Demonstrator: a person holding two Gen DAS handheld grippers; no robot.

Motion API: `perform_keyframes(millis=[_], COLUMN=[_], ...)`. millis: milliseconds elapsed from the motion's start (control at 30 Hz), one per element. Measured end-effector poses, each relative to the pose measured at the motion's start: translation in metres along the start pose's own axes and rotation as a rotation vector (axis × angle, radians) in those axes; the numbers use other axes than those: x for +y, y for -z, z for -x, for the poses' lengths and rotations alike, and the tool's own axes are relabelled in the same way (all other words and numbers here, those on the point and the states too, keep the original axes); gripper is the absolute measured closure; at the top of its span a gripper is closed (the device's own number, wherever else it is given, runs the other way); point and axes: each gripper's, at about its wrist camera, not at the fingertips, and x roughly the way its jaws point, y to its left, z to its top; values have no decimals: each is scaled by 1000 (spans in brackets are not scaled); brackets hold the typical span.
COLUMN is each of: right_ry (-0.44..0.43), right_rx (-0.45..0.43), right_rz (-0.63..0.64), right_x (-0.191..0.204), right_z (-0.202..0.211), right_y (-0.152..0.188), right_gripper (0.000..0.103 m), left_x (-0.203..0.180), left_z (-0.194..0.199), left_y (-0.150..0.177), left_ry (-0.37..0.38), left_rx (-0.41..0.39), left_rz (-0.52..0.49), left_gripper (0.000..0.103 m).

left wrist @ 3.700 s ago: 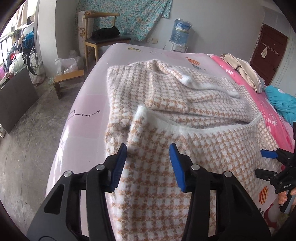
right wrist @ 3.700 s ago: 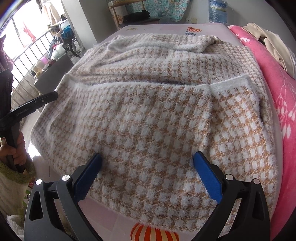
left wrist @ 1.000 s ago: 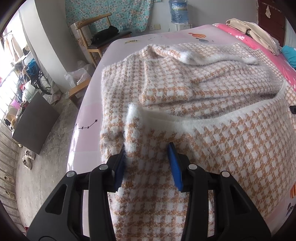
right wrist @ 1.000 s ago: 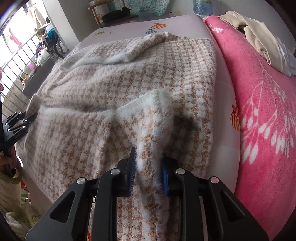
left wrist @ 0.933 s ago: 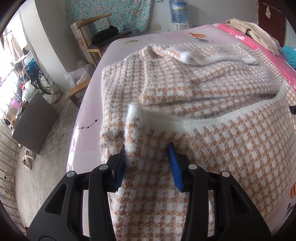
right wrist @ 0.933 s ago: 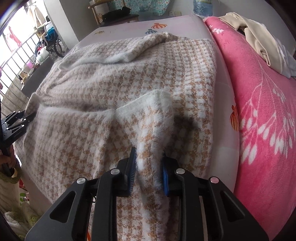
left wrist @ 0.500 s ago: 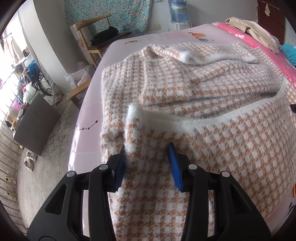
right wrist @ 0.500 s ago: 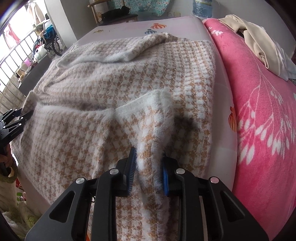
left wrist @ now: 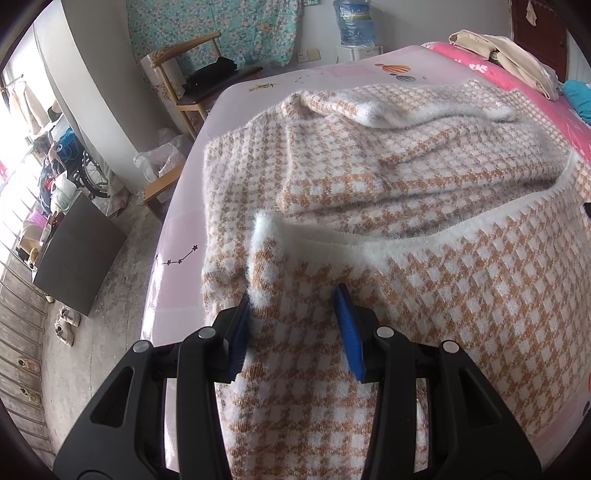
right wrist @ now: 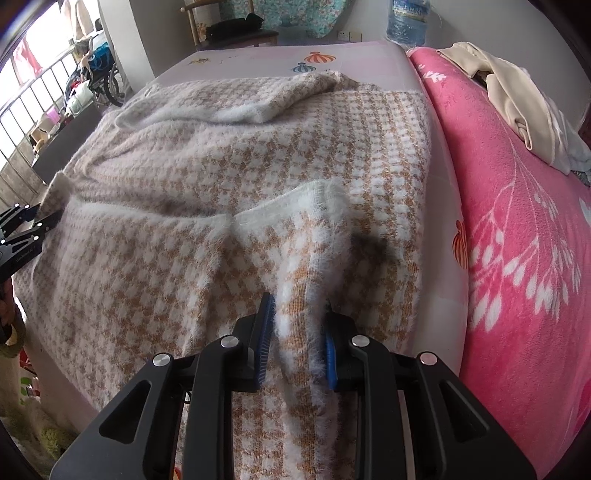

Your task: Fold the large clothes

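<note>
A large fluffy white-and-tan houndstooth sweater [left wrist: 406,155] lies spread over the bed, its lower part doubled back toward the collar. In the left wrist view, my left gripper [left wrist: 293,325] is shut on the left corner of the white hem band [left wrist: 269,236], with bunched knit filling the gap between its blue pads. The right gripper [right wrist: 297,332] is shut on the hem's right corner [right wrist: 325,195], which rises in a ridge from the sweater [right wrist: 221,147]. The left gripper [right wrist: 22,229] also shows at the left edge of the right wrist view.
The bed [left wrist: 177,240] has a pale pink sheet; its left edge drops to a concrete floor. A bright pink blanket [right wrist: 517,258] with a beige garment [right wrist: 517,92] lies to the right. A wooden chair [left wrist: 199,85], a water bottle [left wrist: 352,22] and a dark cabinet [left wrist: 77,254] stand beyond.
Since the earliest frames both grippers have gone from open over the folded part to shut on the hem's corners. Over the last second almost nothing has moved.
</note>
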Motion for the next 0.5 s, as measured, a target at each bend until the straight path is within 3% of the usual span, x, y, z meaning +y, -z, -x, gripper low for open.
perform_keyframes(millis=[100, 233, 333, 500], right_ry=[20, 43, 61, 85], right_rx=[-10, -33, -61, -147], right_rz=[26, 38, 19, 10], right_x=[4, 10, 11, 19], right_z=[3, 9, 18, 48], right_y=[0, 2, 5, 15], right_gripper=[85, 92, 94, 95], left_x=[0, -3, -1, 3], left_z=[0, 4, 9, 37], left_y=[1, 2, 3, 6], left_ry=[-5, -39, -49, -55], left_rx=[-9, -41, -60, -124], left_rz=[-1, -24, -24, -15], left_gripper=[63, 84, 92, 94])
